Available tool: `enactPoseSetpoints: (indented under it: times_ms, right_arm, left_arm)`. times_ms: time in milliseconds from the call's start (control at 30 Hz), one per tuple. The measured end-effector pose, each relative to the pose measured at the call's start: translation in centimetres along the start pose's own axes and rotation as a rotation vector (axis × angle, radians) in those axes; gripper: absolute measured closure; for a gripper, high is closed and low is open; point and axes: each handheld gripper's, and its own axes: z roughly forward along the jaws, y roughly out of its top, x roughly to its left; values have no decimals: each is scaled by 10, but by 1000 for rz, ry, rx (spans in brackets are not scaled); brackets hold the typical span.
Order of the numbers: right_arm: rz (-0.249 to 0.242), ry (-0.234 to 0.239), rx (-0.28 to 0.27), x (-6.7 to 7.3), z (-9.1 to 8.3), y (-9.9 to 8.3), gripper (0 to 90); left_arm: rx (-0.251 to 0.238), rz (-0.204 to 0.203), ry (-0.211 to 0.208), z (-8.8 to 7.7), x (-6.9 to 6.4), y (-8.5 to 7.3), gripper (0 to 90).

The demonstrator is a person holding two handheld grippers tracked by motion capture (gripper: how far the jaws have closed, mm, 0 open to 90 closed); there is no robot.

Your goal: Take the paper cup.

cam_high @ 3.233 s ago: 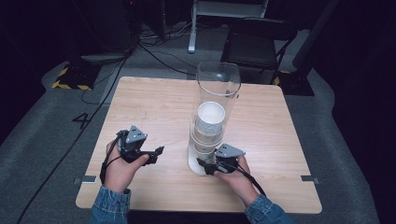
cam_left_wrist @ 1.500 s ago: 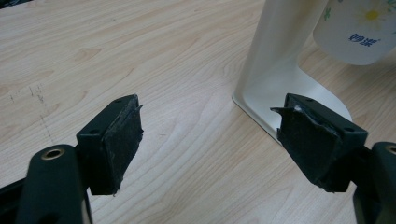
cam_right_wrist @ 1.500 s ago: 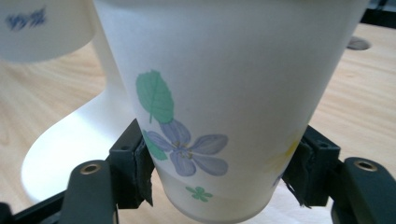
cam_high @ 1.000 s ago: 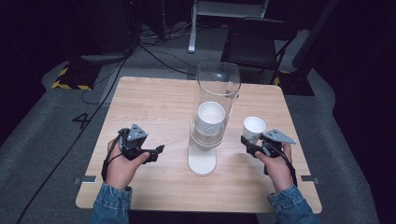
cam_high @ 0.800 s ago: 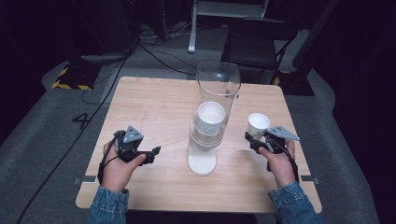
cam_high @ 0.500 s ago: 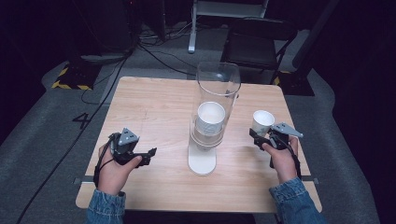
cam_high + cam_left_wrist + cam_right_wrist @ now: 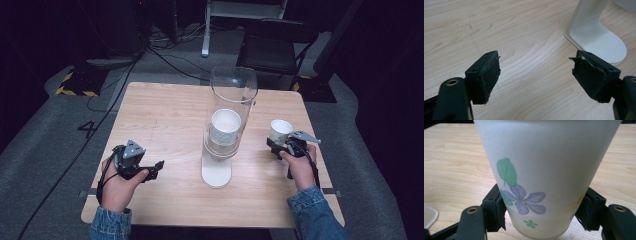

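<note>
White paper cup [image 7: 280, 131] with a printed flower and leaf sits upright between the jaws of the right gripper [image 7: 278, 148], clamped near its base, to the right of the clear cup dispenser [image 7: 227, 125] and apart from it. Left of the dispenser's white foot [image 7: 599, 37], the left gripper [image 7: 156, 167] hangs low over the wooden worktop [image 7: 165, 115], jaws spread wide with nothing between them.

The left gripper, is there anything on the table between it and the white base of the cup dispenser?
Nothing visible. The left gripper has its jaws open and empty, and between them and the white base of the cup dispenser lies bare wooden table. The paper cup, gripped by the right gripper, sits on the dispenser's far side.
</note>
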Motion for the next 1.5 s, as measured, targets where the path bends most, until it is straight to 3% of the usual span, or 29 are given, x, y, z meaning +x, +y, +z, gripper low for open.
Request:
enactPoseSetpoints:
  times_ms: [267, 767, 1100, 1200, 1500]
  right_arm:
    - [17, 4, 59, 0, 10, -5, 344]
    - [-20, 5, 153, 1, 20, -18, 339]
    - [-38, 11, 183, 1, 18, -20, 329]
    - [-34, 6, 188, 2, 17, -21, 165]
    - [-47, 32, 176, 6, 4, -17, 159]
  left_arm:
    - [-4, -11, 6, -3, 1, -3, 219]
    - [-1, -8, 2, -1, 0, -1, 219]
    - [-2, -3, -4, 1, -1, 1, 219]
    - [1, 0, -8, 2, -1, 2, 219]
    - [-1, 1, -12, 5, 1, 3, 219]
